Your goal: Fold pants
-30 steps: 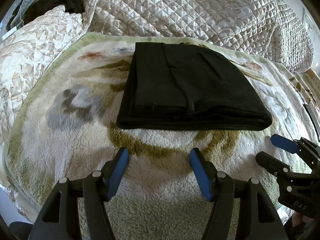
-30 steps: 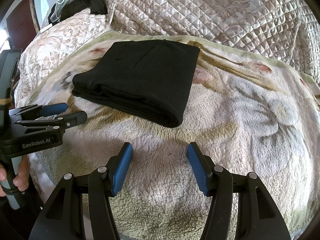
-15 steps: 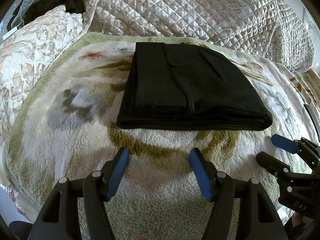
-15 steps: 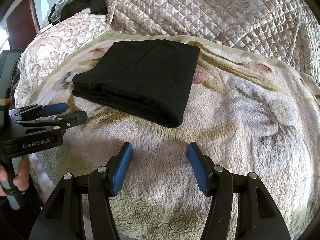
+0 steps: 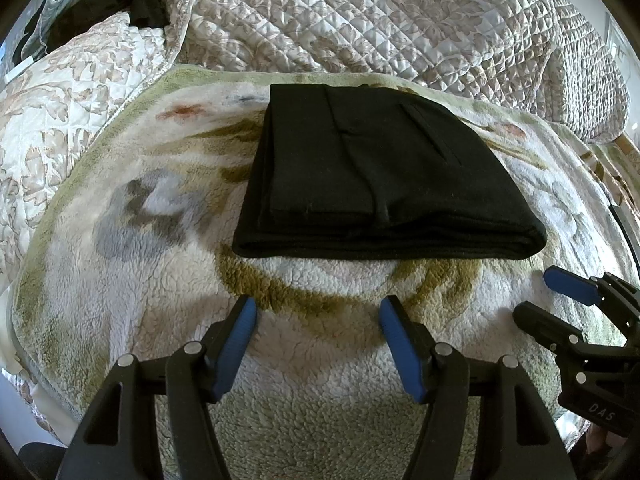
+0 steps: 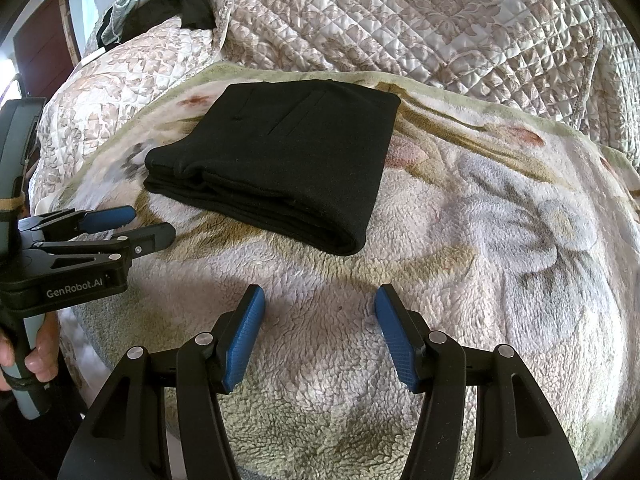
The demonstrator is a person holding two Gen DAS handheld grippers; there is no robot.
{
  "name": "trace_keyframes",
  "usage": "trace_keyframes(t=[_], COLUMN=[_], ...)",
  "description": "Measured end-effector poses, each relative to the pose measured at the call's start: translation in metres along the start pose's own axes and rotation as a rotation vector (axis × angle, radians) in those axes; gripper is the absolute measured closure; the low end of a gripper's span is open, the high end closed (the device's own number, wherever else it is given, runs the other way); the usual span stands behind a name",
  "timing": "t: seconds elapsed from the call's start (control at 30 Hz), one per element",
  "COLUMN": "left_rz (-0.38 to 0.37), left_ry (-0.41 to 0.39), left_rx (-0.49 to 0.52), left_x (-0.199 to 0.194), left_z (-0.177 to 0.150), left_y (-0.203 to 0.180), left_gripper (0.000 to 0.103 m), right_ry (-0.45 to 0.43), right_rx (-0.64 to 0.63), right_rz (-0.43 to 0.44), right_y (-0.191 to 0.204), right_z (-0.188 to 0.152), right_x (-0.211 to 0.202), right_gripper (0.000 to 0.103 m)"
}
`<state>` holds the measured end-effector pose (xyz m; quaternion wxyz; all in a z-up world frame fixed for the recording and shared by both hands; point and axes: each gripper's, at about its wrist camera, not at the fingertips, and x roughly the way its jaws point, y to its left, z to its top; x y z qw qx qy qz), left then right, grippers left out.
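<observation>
The black pants [image 5: 376,176] lie folded in a flat rectangular stack on the fleece blanket [image 5: 160,288]; they also show in the right wrist view [image 6: 288,160]. My left gripper [image 5: 318,312] is open and empty, hovering just in front of the stack's near folded edge. It also shows at the left of the right wrist view [image 6: 152,226]. My right gripper [image 6: 320,300] is open and empty, in front of the stack's right corner. It also shows at the right of the left wrist view [image 5: 536,296].
A quilted bedspread [image 5: 400,20] is bunched behind the blanket. A patterned pillow [image 5: 72,92] lies at the left. Dark clothing [image 5: 132,4] is piled at the far left corner. A hand [image 6: 24,356] holds the left gripper's handle.
</observation>
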<state>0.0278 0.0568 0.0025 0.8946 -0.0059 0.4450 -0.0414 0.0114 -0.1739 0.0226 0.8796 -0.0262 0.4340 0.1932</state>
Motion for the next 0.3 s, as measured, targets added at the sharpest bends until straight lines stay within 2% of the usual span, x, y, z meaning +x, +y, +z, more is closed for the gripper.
trace_keyframes(t=[0.3], left_rz=[-0.001], left_ry=[-0.004], left_rx=[-0.001], left_x=[-0.0005], left_z=[-0.0010], left_y=[0.0008], left_gripper=[0.035], right_ry=[-0.022], right_rx=[-0.017], right_rz=[0.017], right_y=[-0.0018], right_z=[0.0006], right_x=[-0.0050], right_gripper=[0.045])
